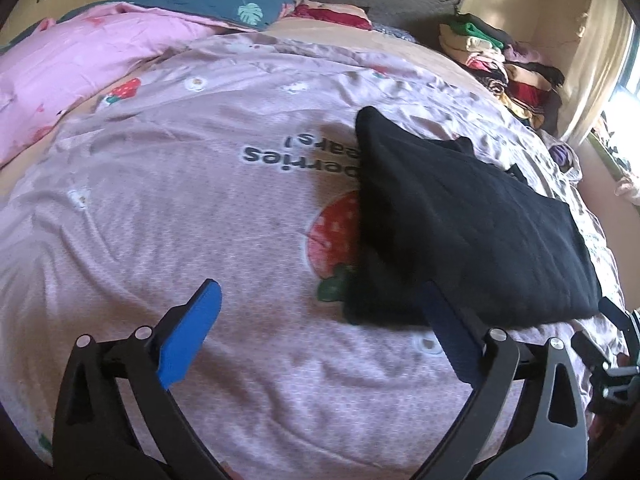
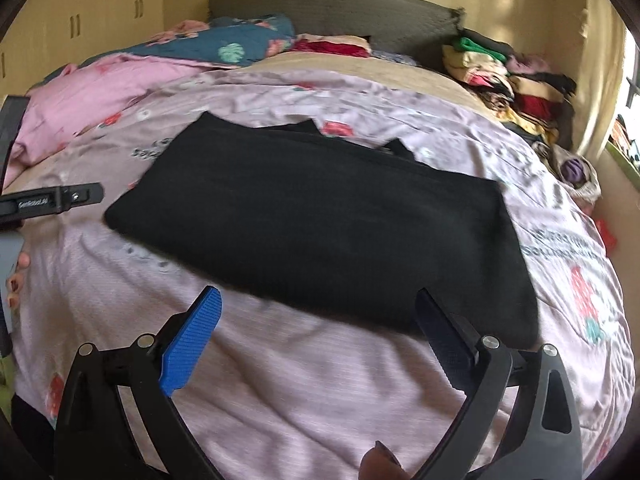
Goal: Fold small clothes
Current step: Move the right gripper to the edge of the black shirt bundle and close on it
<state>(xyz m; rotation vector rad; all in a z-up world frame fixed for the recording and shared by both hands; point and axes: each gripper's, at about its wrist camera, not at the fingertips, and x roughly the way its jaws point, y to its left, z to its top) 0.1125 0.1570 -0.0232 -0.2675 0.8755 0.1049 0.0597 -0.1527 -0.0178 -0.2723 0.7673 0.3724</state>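
A black garment (image 2: 320, 224) lies folded flat into a rough rectangle on the pale pink strawberry-print bedspread (image 2: 280, 380). In the left wrist view the black garment (image 1: 460, 232) sits to the right, its near left corner just beyond my right blue pad. My left gripper (image 1: 320, 308) is open, with only bedspread (image 1: 180, 220) between its fingers. My right gripper (image 2: 318, 314) is open too, its tips at the garment's near edge and nothing pinched. The left gripper's body and a hand (image 2: 16, 276) show at the left edge of the right wrist view.
A pink duvet (image 1: 80, 64) and a teal leaf-print pillow (image 1: 240, 4) lie at the head of the bed. A heap of mixed clothes (image 1: 504, 64) is piled at the far right by the wall. A grey headboard (image 2: 332, 8) stands behind, a window at right.
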